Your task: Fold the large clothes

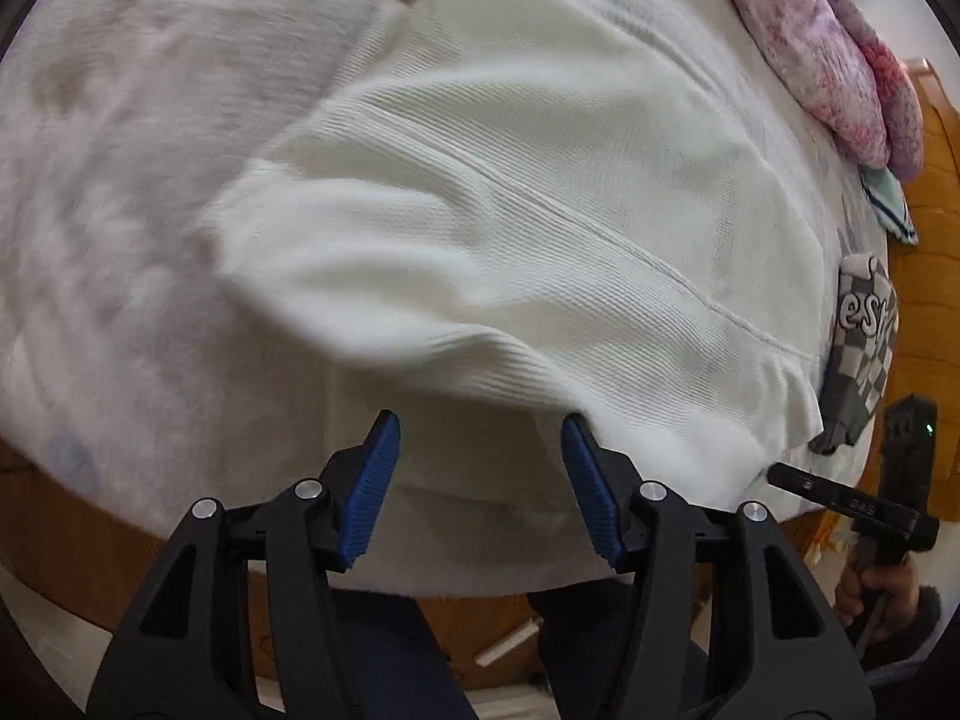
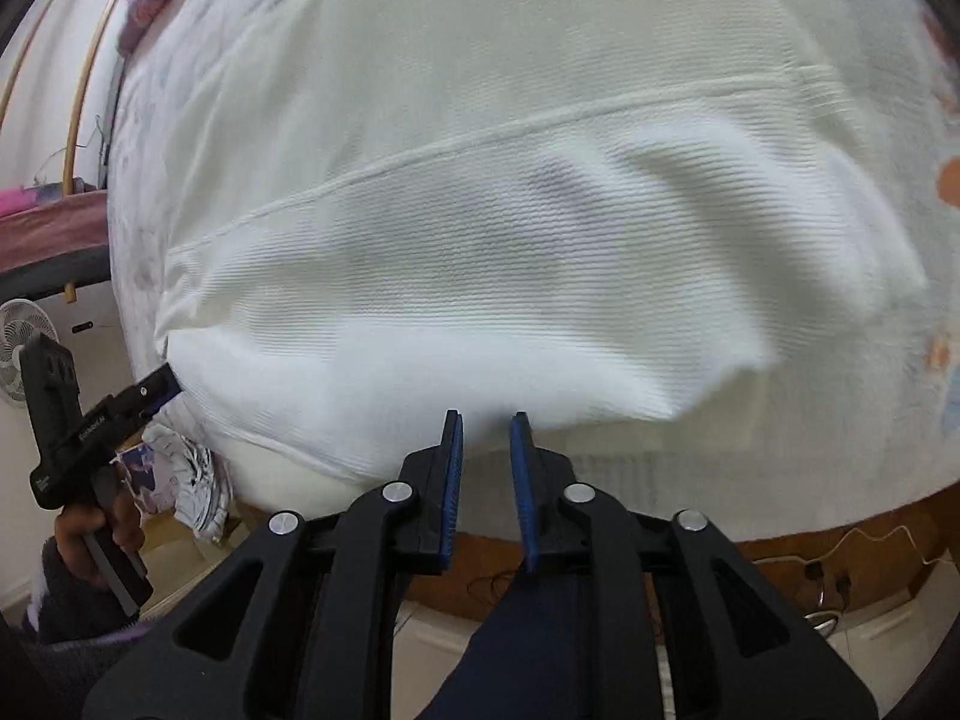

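Right now my left gripper (image 1: pixel 480 438) is spread wide with nothing between its blue pads (image 1: pixel 372 492), hanging just over the near hem of the white garment (image 1: pixel 510 210). That garment lies rumpled on the bed (image 1: pixel 120 180), a seam running across it. My right gripper (image 2: pixel 486 438) sits at the same hem, its pads parted by a narrow gap; I can't tell whether any cloth is caught there. Beyond the garment lies a pink bundle (image 1: pixel 828 48); beside its hem corner, at the bed's edge, is a checkered cloth (image 1: pixel 864 348).
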The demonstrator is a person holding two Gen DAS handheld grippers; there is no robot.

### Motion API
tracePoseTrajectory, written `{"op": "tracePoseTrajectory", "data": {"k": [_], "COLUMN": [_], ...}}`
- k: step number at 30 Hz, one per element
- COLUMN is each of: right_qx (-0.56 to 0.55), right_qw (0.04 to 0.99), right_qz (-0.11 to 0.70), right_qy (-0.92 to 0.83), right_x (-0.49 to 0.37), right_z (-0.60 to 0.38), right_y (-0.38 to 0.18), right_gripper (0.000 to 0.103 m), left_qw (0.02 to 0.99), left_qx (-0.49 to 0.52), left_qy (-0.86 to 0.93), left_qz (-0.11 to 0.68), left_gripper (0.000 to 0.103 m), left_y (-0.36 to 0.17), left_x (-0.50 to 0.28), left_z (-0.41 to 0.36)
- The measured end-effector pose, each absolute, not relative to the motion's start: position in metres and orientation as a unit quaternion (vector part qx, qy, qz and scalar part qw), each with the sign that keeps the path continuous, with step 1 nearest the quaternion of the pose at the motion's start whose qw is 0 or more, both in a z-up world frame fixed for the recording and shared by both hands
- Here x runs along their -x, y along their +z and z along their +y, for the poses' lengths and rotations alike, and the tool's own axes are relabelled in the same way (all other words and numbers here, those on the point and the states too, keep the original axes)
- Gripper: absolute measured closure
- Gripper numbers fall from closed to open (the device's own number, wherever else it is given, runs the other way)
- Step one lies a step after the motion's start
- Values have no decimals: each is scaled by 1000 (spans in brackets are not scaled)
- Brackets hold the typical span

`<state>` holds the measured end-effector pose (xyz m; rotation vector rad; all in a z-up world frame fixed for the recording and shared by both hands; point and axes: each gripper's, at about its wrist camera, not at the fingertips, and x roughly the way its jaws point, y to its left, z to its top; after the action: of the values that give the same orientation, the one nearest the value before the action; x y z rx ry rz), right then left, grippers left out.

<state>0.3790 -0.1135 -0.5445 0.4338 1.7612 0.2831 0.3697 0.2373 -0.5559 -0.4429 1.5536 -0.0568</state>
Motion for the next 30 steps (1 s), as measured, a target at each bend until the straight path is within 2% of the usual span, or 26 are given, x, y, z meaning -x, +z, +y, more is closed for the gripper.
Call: {"op": "tracePoseTrajectory", "data": {"k": [4,7,8,11,15,18,23,27,30], "right_qx": [-187,-144,-135,-173,-154,-172,-139,-131,-124], "right_qw": [669,692,686,659,636,642,690,707,708], "right_qz": [716,707,714,732,756,747,692,666,673], "right_qy": [65,-9,-24,-4,8,31,161,198,175], "right_x": [-393,-400,-400,-397,-410,-440,-508,-563,-591], "right_z": [-153,-194,-206,-224,-220,-195,-108,-33,-2], "right_y": [-527,-544,-559,-594,-601,-568,-513,-518,-548], "right_gripper": [86,87,92,92,91,89,89,89,89], "left_qw": [700,686,682,672,667,676,691,686,686], "left_qx": [218,263,271,297,321,352,372,394,390], "left_qy": [10,49,60,93,126,148,175,182,168], "left_qz": [680,677,676,672,660,630,595,584,591], "left_gripper": [39,39,39,39,35,32,32,32,32], "left_y": [-559,-577,-582,-599,-616,-613,-606,-604,-610], "left_x": [-373,-378,-378,-374,-358,-342,-321,-307,-302], "left_z": [247,257,259,264,269,268,262,265,272]}}
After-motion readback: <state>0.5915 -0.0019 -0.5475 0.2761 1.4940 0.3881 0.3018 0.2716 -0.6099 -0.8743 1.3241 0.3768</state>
